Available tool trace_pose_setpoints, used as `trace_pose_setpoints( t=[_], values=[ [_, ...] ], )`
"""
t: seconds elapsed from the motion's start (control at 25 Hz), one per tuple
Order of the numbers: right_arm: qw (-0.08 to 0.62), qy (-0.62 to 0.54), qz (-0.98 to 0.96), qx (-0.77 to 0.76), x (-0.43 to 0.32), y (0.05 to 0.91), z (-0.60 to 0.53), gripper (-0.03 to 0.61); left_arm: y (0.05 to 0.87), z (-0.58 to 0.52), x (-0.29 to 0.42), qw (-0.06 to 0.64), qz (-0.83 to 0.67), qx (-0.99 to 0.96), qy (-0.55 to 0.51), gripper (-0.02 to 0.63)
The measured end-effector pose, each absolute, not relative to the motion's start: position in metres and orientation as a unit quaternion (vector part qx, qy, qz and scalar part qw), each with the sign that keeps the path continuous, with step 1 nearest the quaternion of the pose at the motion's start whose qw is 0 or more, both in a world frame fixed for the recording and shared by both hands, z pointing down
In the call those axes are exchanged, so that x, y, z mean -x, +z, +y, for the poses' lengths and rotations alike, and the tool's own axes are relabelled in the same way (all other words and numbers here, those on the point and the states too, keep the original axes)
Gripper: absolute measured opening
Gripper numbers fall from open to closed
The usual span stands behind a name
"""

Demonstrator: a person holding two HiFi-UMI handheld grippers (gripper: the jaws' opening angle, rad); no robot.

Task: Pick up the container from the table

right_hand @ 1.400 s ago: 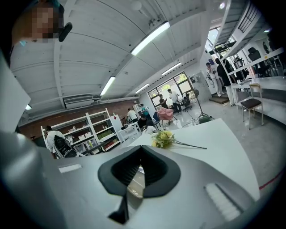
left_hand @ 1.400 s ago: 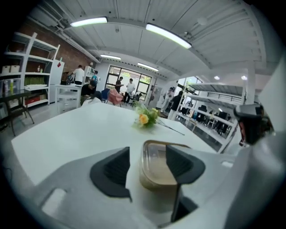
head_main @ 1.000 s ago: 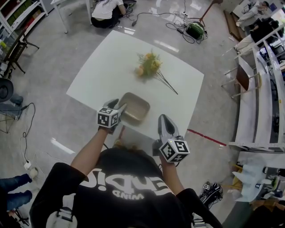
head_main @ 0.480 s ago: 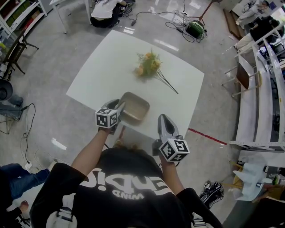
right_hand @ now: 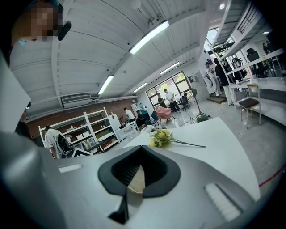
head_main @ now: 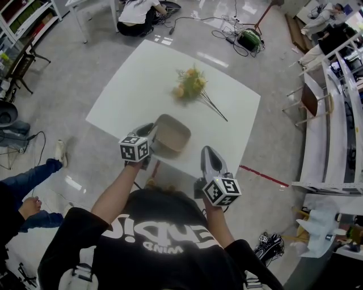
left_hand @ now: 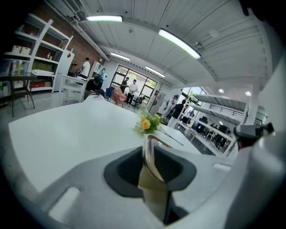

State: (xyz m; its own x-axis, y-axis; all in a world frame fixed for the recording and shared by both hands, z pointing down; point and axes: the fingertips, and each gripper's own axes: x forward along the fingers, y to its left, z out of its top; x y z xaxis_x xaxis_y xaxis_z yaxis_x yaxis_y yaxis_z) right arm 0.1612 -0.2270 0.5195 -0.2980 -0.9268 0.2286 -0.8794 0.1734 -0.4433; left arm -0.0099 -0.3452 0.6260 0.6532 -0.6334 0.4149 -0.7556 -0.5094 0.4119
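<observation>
Container: tan, shallow and rectangular container (head_main: 173,135) (left_hand: 149,175), at the near edge of the white table (head_main: 142,85) (left_hand: 58,134), about midway along that edge.
Container attitude: tilted, with the wall on my left side higher. I cannot tell whether its far side touches the table.
Left gripper: my left gripper (head_main: 152,135) (left_hand: 149,144) reaches in over the table's near edge. Its jaws are closing, with the container's thin left wall between them and the pads pressed on both faces of it. The rim stands up through the narrow gap.
Left marker cube: the cube (head_main: 134,148) sits just outside the table's near edge, above my forearm.
Right gripper: my right gripper (head_main: 209,150) (right_hand: 140,151) is at the table's near edge, right of the container and apart from it. Its jaws are drawn together at the tips and grip nothing.
Right marker cube: the cube (head_main: 222,191) is off the table, on my side of it.
Flowers: a yellow and orange bunch of flowers (head_main: 190,84) (left_hand: 146,124) (right_hand: 161,136) lies near the table's middle, beyond the container, with the stems trailing toward the table's right side.
Red line: a red strip (head_main: 264,174) runs along the floor off the table's near right corner.
Seated person: a person in a white top (head_main: 136,14) is low on the floor past the table's far corner.
Chair: a brown-seated chair (head_main: 309,99) stands well off the table's right side.
</observation>
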Motion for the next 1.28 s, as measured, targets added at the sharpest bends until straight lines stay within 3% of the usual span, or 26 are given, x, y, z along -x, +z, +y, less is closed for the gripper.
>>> trace_pose_setpoints(
  t=[0.52, 1.28],
  values=[
    [0.040, -0.253, 0.767, 0.588, -0.160, 0.513, -0.222, 0.002, 0.569, -0.347, 0.008, 0.233, -0.413, -0.876, 0.084, 0.041],
    [0.042, -0.237, 0.777, 0.582, -0.160, 0.499, -0.208, 0.002, 0.442, -0.299, 0.035, 0.169, -0.424, -0.890, -0.003, 0.041]
  ],
)
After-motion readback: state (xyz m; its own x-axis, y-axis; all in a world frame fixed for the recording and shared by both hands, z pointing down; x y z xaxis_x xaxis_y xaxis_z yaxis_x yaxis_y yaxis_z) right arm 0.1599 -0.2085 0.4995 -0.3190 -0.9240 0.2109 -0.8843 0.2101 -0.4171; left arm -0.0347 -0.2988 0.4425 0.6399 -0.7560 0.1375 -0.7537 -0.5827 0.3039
